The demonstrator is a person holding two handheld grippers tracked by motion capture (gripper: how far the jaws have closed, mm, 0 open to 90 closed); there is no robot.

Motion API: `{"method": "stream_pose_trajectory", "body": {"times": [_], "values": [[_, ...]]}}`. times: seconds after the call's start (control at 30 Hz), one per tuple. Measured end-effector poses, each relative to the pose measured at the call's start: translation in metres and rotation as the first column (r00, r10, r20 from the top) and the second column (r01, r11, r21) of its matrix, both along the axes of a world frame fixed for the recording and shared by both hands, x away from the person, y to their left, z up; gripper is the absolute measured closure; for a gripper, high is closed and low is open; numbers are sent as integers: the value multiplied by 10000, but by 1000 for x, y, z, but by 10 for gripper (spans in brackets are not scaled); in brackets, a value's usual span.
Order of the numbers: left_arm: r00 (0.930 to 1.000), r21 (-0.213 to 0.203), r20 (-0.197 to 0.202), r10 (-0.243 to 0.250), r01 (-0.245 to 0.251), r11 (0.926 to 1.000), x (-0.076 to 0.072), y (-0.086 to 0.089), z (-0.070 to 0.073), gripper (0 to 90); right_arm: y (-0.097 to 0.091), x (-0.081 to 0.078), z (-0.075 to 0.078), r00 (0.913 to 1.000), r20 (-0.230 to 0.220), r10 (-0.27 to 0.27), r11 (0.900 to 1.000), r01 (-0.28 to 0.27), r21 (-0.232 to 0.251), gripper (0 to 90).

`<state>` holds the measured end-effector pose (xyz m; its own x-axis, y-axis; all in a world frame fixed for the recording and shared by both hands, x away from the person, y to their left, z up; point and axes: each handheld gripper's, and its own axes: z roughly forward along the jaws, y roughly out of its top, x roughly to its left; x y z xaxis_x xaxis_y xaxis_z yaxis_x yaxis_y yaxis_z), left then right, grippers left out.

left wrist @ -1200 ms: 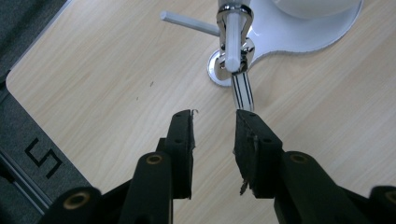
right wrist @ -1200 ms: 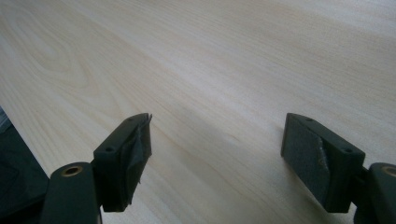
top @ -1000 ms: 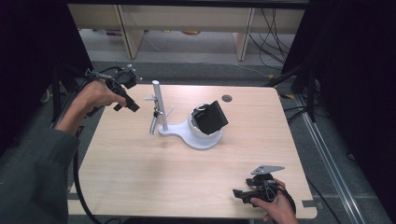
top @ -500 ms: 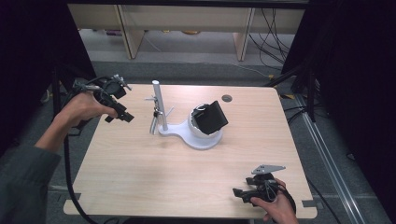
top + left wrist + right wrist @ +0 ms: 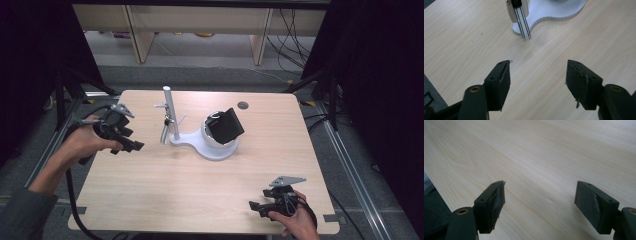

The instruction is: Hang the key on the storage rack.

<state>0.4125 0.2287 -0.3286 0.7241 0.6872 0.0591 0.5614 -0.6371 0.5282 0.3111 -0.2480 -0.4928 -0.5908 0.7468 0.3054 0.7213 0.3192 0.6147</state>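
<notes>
A white stand (image 5: 210, 148) sits mid-table, with an upright post (image 5: 169, 111) and a round cup that carries a tilted black block (image 5: 226, 125). My left gripper (image 5: 132, 146) hovers to the left of the stand and points toward it. Its jaws have just been opening and now stand open, with nothing between them. In the left gripper view the left gripper (image 5: 537, 75) is over bare wood, with the stand's base (image 5: 554, 11) and a striped strip (image 5: 523, 26) ahead. My right gripper (image 5: 256, 206) rests near the front right edge, and the right gripper (image 5: 540, 195) is open over bare tabletop.
The wooden table (image 5: 165, 200) has a round cable hole (image 5: 243, 105) at its back. Shelving and cables (image 5: 290, 30) lie on the floor beyond. Dark frame posts (image 5: 332, 100) stand at both sides, and a black cable (image 5: 70, 200) trails from the left gripper.
My left gripper has moved away from the post, toward the near left of the table and lower, and its jaws have spread. The right hand has stayed put.
</notes>
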Motion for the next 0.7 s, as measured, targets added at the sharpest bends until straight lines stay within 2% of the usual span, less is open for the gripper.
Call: {"method": "stream_pose_trajectory", "body": {"times": [0.03, 0.07, 0.17, 0.3, 0.37, 0.4, 0.43, 0.5, 0.63, 0.7], "values": [[10000, -68, 61, -16, 16, 10000, -4, 0, -4, 346, -2, 2, -1, 9994, 266, 233, 9997, -231, -62, 251], [9997, -167, 171, -178, 181, 9997, -6, 1, -7, 340, -2, 2, -1, 9993, 281, 252, 9997, -251, -30, 251], [9995, -366, 273, -167, 177, 9992, -15, 0, -17, 335, -2, 2, 0, 9992, 313, 245, 9996, -241, -122, 251], [9995, -550, 147, -267, 274, 9981, -23, -1, -27, 329, -2, 1, 0, 9993, 290, 251, 9996, -248, -116, 251], [9996, -670, 100, -253, 259, 9974, -25, -1, -31, 329, -2, 1, 0, 9997, 169, 193, 9998, -192, -65, 251], [9997, -663, -15, -230, 229, 9975, -26, -1, -33, 328, 0, -1, 1, 9999, -110, -12, 10000, 12, -53, 251], [9998, -718, 83, -173, 178, 9973, -27, -2, -36, 327, -2, 0, 1, 9994, 335, 16, 9981, 5, -614, 251], [9998, -747, 155, -156, 167, 9971, -28, -2, -40, 326, -2, 1, 0, 9989, 462, -56, 9986, 80, -516, 251], [9997, -918, 200, -132, 150, 9957, -31, -4, -48, 325, -3, 0, 0, 9993, 356, -114, 9986, 132, -505, 251], [9999, -1044, 61, -129, 135, 9944, -32, -5, -53, 321, -3, 0, 0, 9990, 433, -49, 9986, 72, -530, 251]]}}
